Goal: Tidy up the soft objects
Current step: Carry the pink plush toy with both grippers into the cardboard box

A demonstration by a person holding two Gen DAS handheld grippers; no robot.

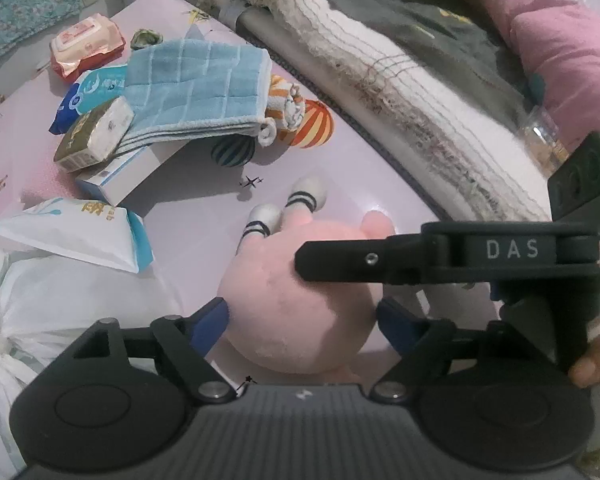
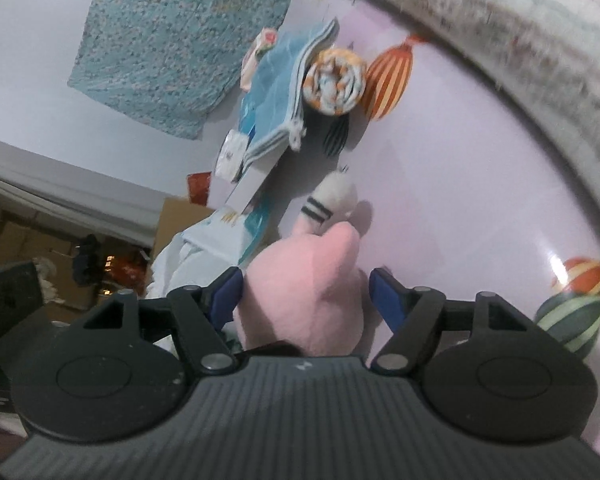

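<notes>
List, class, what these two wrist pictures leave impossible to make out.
- Pink plush toy: its face is hidden in both views, behind the tool bodies.
- Striped knitted blanket: blurred in the right wrist view.
- Blue-and-white tissue packet: label too small, half covered by the folded blue checked towel.

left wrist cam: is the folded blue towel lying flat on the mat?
No. The folded blue towel sits atop a pile of tissue packs and a white box, raised off the pink mat.
</notes>
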